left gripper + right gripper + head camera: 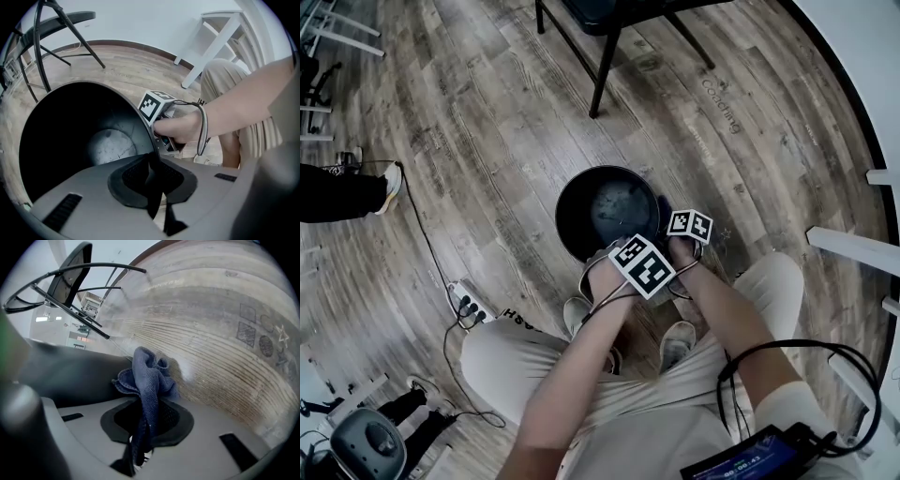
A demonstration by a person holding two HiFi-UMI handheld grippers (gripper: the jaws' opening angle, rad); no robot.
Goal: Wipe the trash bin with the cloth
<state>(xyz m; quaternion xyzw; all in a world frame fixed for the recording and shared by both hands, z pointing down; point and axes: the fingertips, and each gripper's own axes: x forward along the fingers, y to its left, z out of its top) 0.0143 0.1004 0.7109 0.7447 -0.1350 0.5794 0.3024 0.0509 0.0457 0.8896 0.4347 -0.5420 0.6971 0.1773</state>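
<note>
Left gripper (152, 161) is pinched on the bin (577, 220) rim at centre frame: thin, stiff, light, likely tippy. Right gripper (143, 394) clamps the cloth (150, 376), soft and floppy, just beside the bin's wall.

Left gripper (152, 180) jaws pinched shut on rim of black round trash bin (56, 140), thin wall sandwiched between dark pads. Scuffed grey bottom visible down inside bin. Just outside rim, right side: person's hand (183, 129) gripping white cube with black square markers (153, 104), dark cable (202, 126) looped at wrist. Background: pale wood-plank floor (136, 70), black metal chair legs (70, 28), white wall (140, 18).
</note>
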